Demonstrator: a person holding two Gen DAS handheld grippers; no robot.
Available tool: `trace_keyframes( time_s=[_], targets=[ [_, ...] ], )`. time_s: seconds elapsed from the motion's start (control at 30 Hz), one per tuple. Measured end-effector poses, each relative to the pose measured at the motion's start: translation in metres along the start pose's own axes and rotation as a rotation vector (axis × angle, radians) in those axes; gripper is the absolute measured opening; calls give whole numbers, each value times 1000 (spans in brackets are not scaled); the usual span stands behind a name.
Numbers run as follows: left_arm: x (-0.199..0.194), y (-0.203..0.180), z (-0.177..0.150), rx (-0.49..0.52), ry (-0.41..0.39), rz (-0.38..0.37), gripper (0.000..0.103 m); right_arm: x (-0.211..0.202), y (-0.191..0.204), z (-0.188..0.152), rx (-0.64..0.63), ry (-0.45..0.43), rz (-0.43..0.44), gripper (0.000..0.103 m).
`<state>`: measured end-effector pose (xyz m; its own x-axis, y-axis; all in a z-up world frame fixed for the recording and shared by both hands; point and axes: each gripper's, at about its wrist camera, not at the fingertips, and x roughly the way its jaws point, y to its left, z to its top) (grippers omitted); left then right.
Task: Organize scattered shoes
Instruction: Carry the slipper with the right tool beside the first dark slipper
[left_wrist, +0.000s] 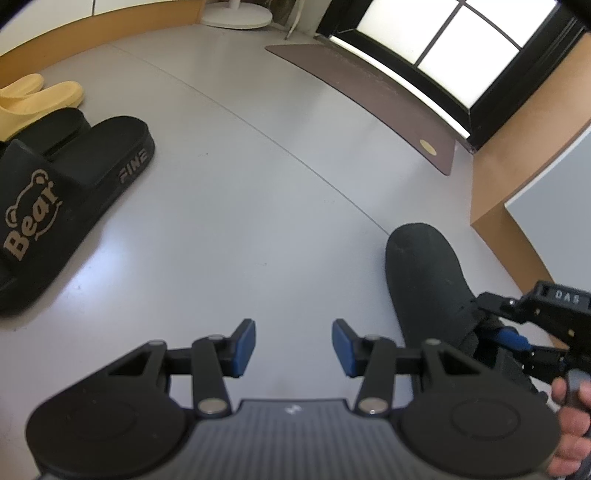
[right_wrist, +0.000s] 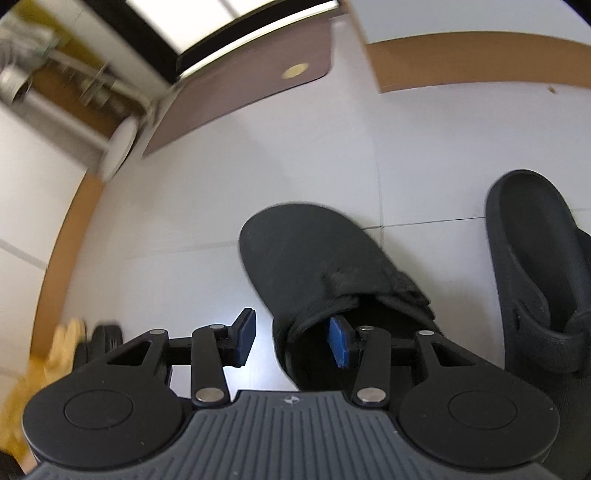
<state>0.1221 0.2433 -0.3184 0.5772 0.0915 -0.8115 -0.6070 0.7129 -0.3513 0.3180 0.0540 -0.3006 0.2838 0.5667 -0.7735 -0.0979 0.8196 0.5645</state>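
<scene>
Two grippers are over a pale grey floor (left_wrist: 240, 177). The left gripper (left_wrist: 293, 347) has its blue pads apart, with only bare floor between them.

The right gripper (right_wrist: 291, 341) is at a dark cloth slipper (right_wrist: 314, 258) that lies on the floor. One blue pad (right_wrist: 338, 345) is inside the slipper's mouth, and the other is outside, over the floor. The slipper's side wall sits between them. The jaws stand apart, and the pads do not press on the cloth. A hand (left_wrist: 570, 435) holds this gripper at the picture's edge.

Just beside the slipper, on its right in the right wrist view, lies a black rubber slide (right_wrist: 535, 266). The two look close, but I cannot tell if they touch.

Far off to the left, a black sandal with "Bear" on its strap (left_wrist: 74, 192) sits next to its twin. Yellow slippers (left_wrist: 40, 98) lie just behind them, near the wall.

A brown door mat (left_wrist: 369, 96) lies by the dark-framed glass door (left_wrist: 461, 48). A white round stand base (left_wrist: 236, 16) sits near the wall.
</scene>
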Motion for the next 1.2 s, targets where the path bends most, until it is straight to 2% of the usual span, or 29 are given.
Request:
trace_keyframes(
  time_s=[0.27, 0.33, 0.4, 0.5, 0.7, 0.87, 1.2],
  targets=[
    [0, 2, 2, -4, -3, 1, 49, 9, -6, -2, 67, -21, -23, 46],
    [0, 1, 1, -4, -2, 0, 49, 12, -6, -1, 67, -24, -38, 41],
    [0, 2, 0, -5, -1, 0, 49, 14, -1, 0, 11, -28, -68, 33],
    [0, 3, 0, -9, 0, 2, 49, 14, 6, 1, -62, -22, -73, 29],
    [0, 0, 1, -13, -4, -2, 49, 12, 25, 3, -208, 16, -16, 19],
    [-2, 3, 2, -20, -12, 1, 49, 9, 46, -3, -379, 74, 30, 18],
    [-3, 3, 3, -26, -14, 3, 49, 6, 61, -10, -562, 199, 117, 17]
  ],
)
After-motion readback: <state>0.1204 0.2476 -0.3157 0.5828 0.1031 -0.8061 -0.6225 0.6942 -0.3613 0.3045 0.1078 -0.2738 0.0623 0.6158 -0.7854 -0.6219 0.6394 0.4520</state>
